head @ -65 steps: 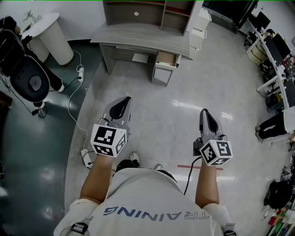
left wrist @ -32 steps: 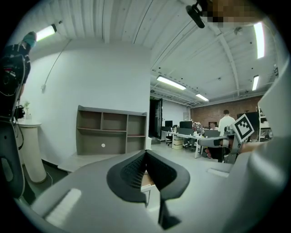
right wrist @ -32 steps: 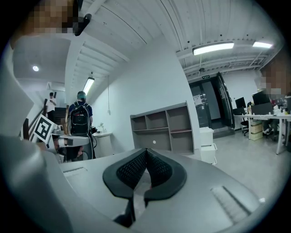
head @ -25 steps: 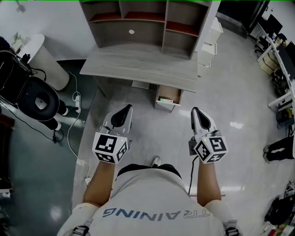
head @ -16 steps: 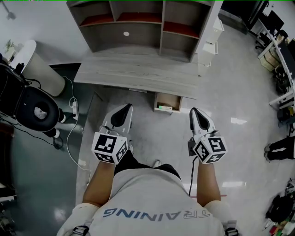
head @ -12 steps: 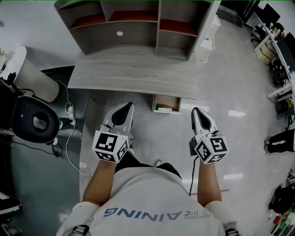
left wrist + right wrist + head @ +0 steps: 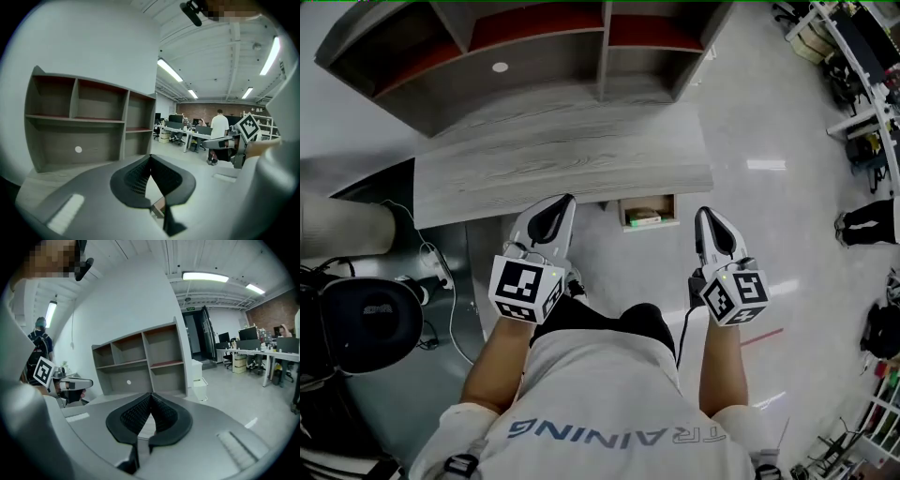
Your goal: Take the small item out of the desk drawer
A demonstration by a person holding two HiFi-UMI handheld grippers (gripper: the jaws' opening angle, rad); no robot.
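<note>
In the head view a grey wooden desk [image 7: 562,155] with a shelf unit [image 7: 534,47] stands just ahead. Under its right end a small drawer [image 7: 649,208] is pulled out, and a small green item [image 7: 645,219] lies inside it. My left gripper [image 7: 568,200] is held out in front, shut and empty, its tip at the desk's front edge left of the drawer. My right gripper [image 7: 704,214] is also shut and empty, just right of the drawer. In the left gripper view the left gripper [image 7: 150,157] faces the shelf unit [image 7: 89,126]. In the right gripper view the right gripper [image 7: 151,393] faces it too.
A white round bin [image 7: 337,225], a black office chair [image 7: 366,323] and floor cables with a power strip [image 7: 431,267] lie left of the desk. A white drawer cabinet [image 7: 201,376] stands right of the shelves. Office desks and a person [image 7: 862,225] are far right.
The person has walked up to the desk. The desk and open drawer have come much closer and now sit right at the gripper tips. Both grippers stay shut.
</note>
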